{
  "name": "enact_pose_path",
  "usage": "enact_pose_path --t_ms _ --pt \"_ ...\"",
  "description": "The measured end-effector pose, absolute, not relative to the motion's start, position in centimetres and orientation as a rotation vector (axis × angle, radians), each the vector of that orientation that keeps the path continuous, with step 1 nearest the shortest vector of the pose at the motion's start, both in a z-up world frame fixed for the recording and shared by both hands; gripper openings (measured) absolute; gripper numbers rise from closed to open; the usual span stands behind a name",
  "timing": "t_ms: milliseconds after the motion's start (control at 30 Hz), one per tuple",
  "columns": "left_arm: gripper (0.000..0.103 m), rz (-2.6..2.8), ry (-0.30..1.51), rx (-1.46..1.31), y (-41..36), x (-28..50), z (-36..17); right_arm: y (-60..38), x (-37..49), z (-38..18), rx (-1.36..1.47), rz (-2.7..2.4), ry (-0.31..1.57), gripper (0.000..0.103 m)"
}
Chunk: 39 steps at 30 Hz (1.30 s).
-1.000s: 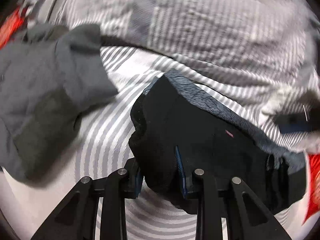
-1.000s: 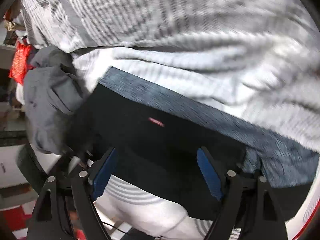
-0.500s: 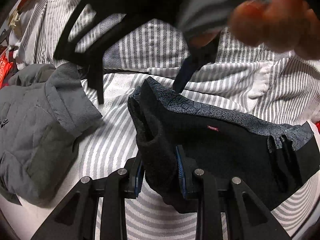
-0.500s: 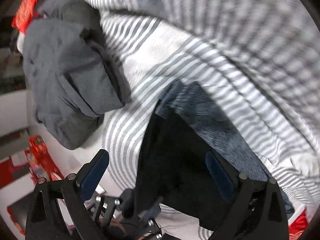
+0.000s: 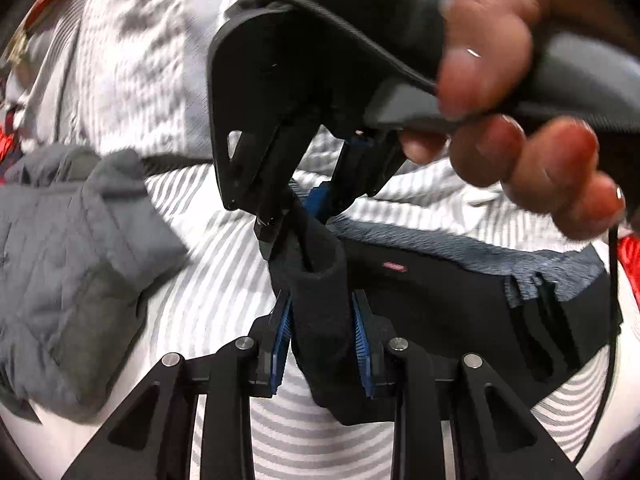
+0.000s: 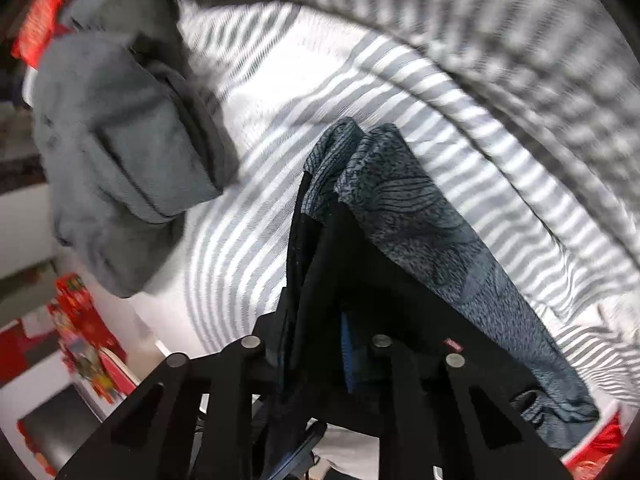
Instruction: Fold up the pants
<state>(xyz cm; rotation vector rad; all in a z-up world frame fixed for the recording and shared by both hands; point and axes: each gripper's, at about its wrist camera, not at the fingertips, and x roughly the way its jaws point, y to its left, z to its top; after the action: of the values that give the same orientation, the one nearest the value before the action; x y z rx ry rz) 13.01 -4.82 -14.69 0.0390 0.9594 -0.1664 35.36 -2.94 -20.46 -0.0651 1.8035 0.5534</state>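
1. Pants (image 5: 440,300): a dark pair with a blue-grey patterned waistband, lying on the striped bed (image 5: 224,264), with one end bunched and lifted between the two tools.
2. Left hand-held gripper (image 5: 320,336): its blue-padded fingers are closed to a narrow gap on a thick roll of the dark cloth, which fills the space between them.
3. Right hand-held gripper (image 5: 294,216): seen from the left wrist view, it reaches down from above and pinches the same bunch just above the left tool's hold; the person's hand (image 5: 512,120) grips its handle. In the right wrist view (image 6: 316,344) dark cloth passes between its fingers, so it appears clamped on the pants.
4. Grey garment (image 5: 72,264): a separate crumpled item lying on the bed beside the pants, not touching them in either view.
5. Handling: the cloth looks soft, light and limp; it droops and rolls wherever unsupported and offers no stiffness of its own.
6. Where to hold: the waistband edge and the outer seams look the firmest; two well-separated holds along one edge would probably keep a fold line straight, whereas the present close-set holds gather the cloth into a rope.
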Motion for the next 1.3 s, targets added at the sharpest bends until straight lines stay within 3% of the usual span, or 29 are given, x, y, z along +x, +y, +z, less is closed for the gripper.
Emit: enact_pose_path --t_ms 233,700,1067,1300 --pt "0.03 -0.25 0.889 0.13 -8.9 11.3 -10.4 -11.4 34.1 -15.1 0.287 0.621 1.655 0.018" --pt "0.03 -0.509 0.807 0.314 -25.8 6.1 -3.5 -33.9 26.5 -8.2 0.756 0.621 1.358 0.018" --pt "0.03 -0.73 0.88 0.451 -40.9 1.5 -7.0 -51.7 18.5 -11.3 0.959 0.448 1.252 0.018" --pt "0.03 -0.721 0.96 0.521 -45.0 1.2 -11.9 -56.3 17.6 -17.0 0.972 0.398 1.305 0.018"
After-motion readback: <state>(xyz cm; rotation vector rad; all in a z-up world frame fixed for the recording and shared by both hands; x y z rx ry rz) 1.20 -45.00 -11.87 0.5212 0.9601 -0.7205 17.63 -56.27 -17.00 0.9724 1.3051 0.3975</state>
